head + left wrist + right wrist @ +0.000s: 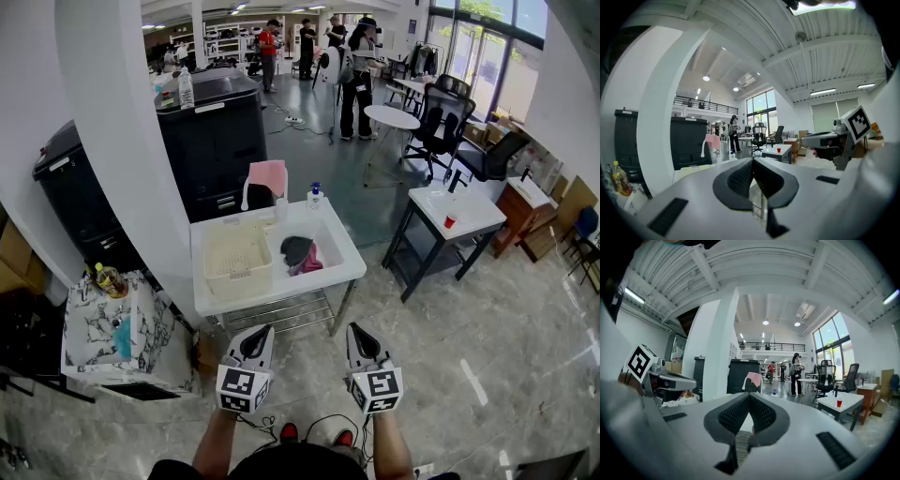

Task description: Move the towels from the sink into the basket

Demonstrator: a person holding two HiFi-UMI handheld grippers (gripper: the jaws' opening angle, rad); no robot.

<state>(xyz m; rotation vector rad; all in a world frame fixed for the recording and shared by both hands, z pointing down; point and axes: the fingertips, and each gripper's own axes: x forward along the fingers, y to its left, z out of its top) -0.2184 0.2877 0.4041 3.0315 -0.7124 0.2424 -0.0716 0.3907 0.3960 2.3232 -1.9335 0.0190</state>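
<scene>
One white sink table (211, 302) stands ahead of both grippers, its near rim between them and the sink (325, 236). One cream basket (236, 261) sits ahead of the left gripper (259, 334), just left of the sink. Two crumpled towels lie touching in the sink, a dark towel (296, 247) and a pink towel (310, 263), ahead between the left gripper and the right gripper (357, 334), each with jaws pressed together on nothing.

The grey left gripper (260, 330) and right gripper (354, 328) are fitted with black dotted pads (740, 178) and black-and-white marker cubes (243, 389); red shoes (289, 432) are worn.
</scene>
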